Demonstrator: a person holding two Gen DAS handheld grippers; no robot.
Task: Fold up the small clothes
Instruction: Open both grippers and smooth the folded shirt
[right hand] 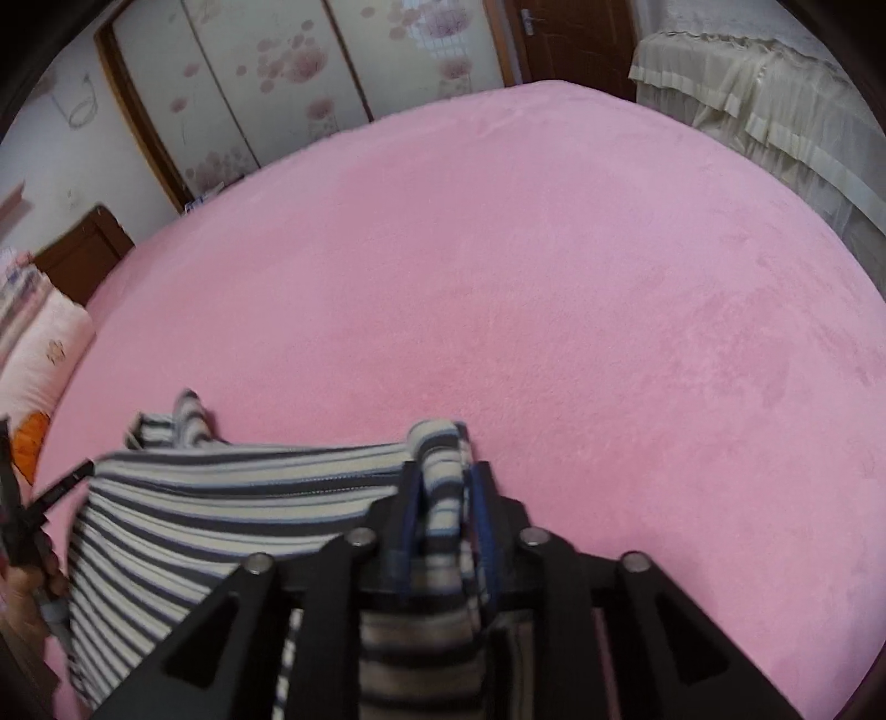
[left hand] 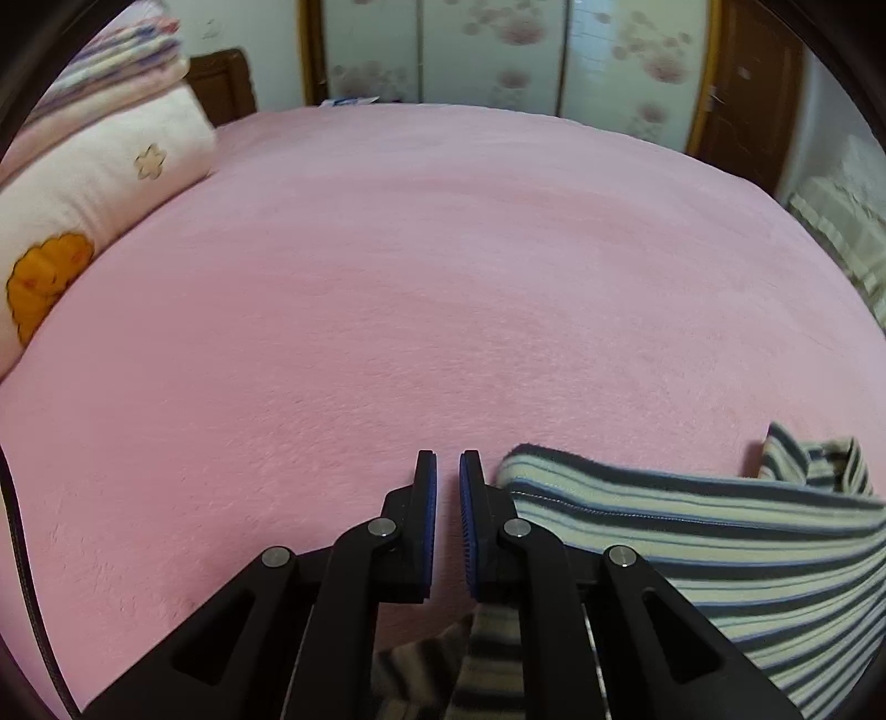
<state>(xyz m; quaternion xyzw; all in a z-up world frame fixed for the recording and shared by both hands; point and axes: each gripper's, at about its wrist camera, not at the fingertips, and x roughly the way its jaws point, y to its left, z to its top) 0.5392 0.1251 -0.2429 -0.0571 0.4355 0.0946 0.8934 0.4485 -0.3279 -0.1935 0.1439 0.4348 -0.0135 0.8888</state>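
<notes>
A small garment (left hand: 720,531) with dark and cream stripes lies partly raised on the pink bed (left hand: 443,277). My left gripper (left hand: 447,462) is at its left corner, jaws nearly together with only a thin slit at the tips; striped cloth comes out underneath them. In the right wrist view the garment (right hand: 221,498) stretches leftward to the left gripper (right hand: 61,487), held by a hand (right hand: 22,598). My right gripper (right hand: 443,471) is shut on a bunched fold at the garment's right corner, which fills the gap between its pads.
A white pillow (left hand: 83,210) with an orange print and folded blankets (left hand: 111,55) lie along the bed's left side. Floral wardrobe doors (left hand: 498,50) stand behind the bed (right hand: 554,277). Cream-draped furniture (right hand: 775,111) borders the right side.
</notes>
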